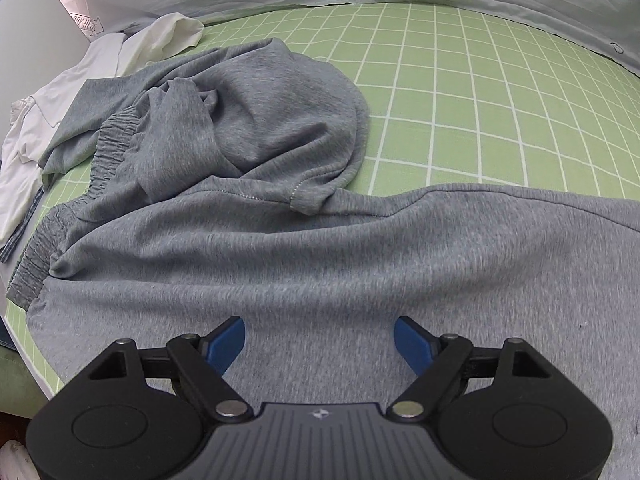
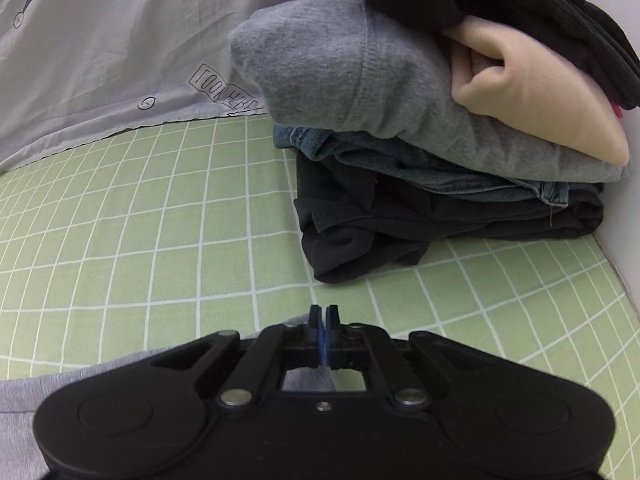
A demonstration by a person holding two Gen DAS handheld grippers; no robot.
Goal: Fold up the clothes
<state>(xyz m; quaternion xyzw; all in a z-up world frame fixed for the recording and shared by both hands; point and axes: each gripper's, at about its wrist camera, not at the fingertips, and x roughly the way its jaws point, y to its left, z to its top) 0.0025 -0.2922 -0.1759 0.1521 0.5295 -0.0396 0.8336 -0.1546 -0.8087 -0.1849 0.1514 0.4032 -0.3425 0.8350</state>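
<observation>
Grey sweatpants (image 1: 280,248) lie crumpled on the green checked sheet (image 1: 460,92). Their elastic waistband (image 1: 112,140) is at the left, and one leg is bunched over the other. My left gripper (image 1: 319,340) hangs open just above the flat grey leg, with nothing between its blue pads (image 1: 228,340). In the right wrist view a corner of the same grey cloth (image 2: 24,400) reaches under my right gripper (image 2: 324,316). That gripper is shut, and a fold of grey cloth rises to its pads.
A white garment (image 1: 52,104) lies left of the sweatpants. At the right, against a white wall, stands a stack of folded clothes (image 2: 400,120) in black, denim, grey, cream and black. A pale printed duvet (image 2: 100,60) borders the far edge.
</observation>
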